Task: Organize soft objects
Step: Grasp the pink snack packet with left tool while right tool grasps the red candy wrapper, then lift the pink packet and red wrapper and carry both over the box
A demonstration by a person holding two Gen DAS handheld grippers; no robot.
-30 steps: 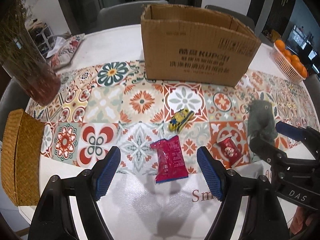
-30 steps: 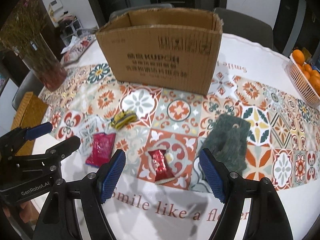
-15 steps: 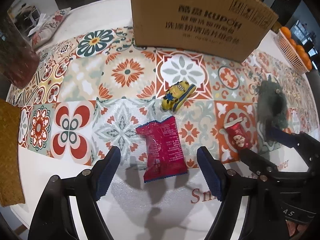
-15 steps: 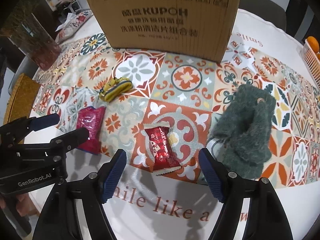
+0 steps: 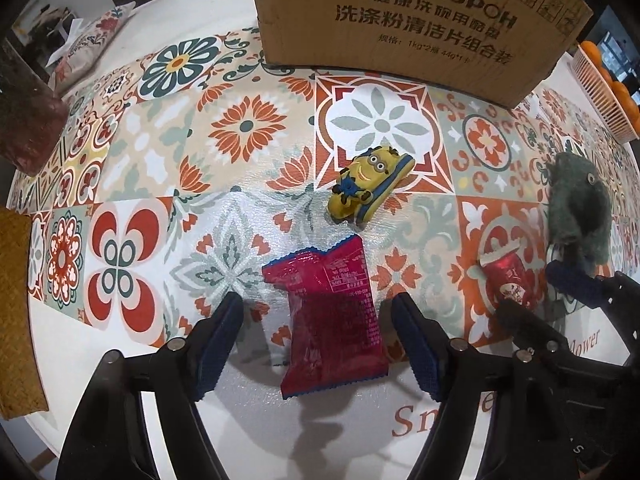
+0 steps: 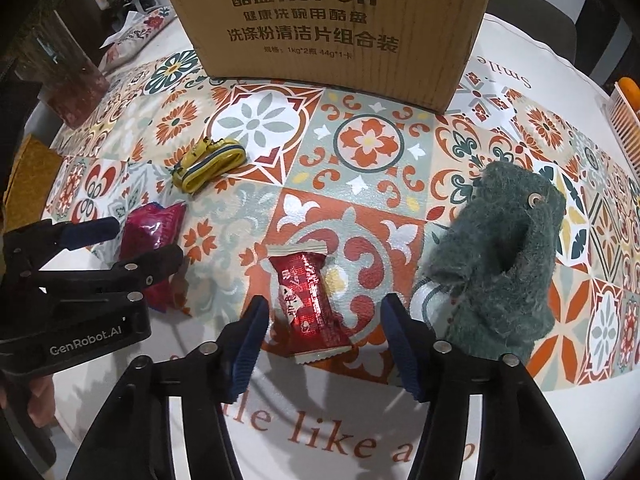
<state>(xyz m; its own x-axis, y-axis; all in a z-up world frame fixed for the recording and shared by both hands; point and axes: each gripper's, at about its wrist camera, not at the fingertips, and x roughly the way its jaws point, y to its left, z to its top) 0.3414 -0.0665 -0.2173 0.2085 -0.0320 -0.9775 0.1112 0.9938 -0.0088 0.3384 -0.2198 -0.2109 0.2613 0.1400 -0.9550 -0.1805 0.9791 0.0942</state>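
A magenta snack packet [image 5: 332, 312] lies flat on the patterned tablecloth, and my left gripper [image 5: 318, 344] is open with its jaws either side of the packet's near half. A small red wrapped snack [image 6: 308, 304] lies between the open jaws of my right gripper [image 6: 324, 340]. A yellow Minion toy [image 5: 368, 188] lies beyond the packet; it also shows in the right wrist view [image 6: 210, 162]. A fuzzy grey-green glove [image 6: 500, 256] lies right of the red snack. The cardboard box [image 6: 320, 20] stands behind them all.
A dark red vase [image 5: 28, 120] stands at the far left. A woven mat [image 5: 16, 312] lies at the left table edge. A basket of oranges [image 5: 604, 64] sits at the far right. A floral pouch [image 5: 88, 44] lies at the back left.
Both grippers have moved forward and down toward the table. The magenta packet now lies between the left jaws and the red snack between the right jaws. Both stay open.
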